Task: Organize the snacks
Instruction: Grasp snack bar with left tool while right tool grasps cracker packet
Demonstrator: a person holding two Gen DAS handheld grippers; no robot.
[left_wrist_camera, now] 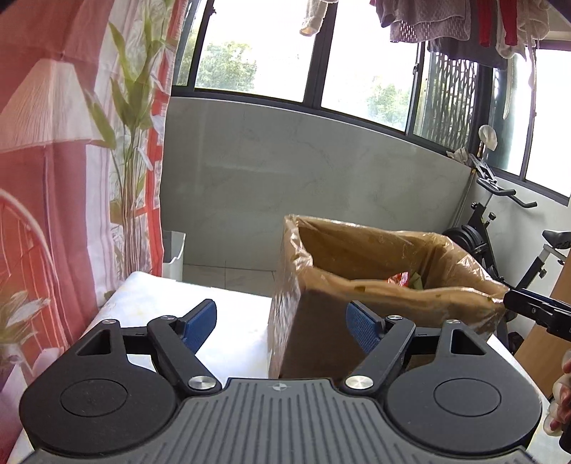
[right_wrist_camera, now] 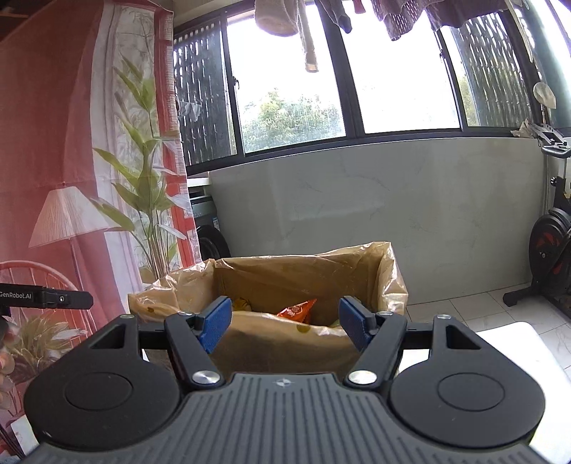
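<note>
A cardboard box lined with a clear plastic bag (left_wrist_camera: 374, 285) stands open-topped on a white table (left_wrist_camera: 228, 321). In the right wrist view the box (right_wrist_camera: 285, 342) holds an orange snack packet (right_wrist_camera: 297, 308) and a yellow one (right_wrist_camera: 242, 303). My left gripper (left_wrist_camera: 282, 324) is open at the box's near left corner; its blue pads do not press on anything. My right gripper (right_wrist_camera: 285, 324) is open in front of the box's near wall, with nothing held. Each gripper shows at the edge of the other's view: the right gripper (left_wrist_camera: 535, 310) and the left gripper (right_wrist_camera: 46, 299).
A printed red curtain (left_wrist_camera: 53, 160) hangs at the left. An exercise bike (left_wrist_camera: 499, 232) stands right of the box, and a white bin (left_wrist_camera: 173, 253) sits on the floor behind the table. Laundry (left_wrist_camera: 446, 25) hangs above the windows. A hand (left_wrist_camera: 562, 392) shows at the right edge.
</note>
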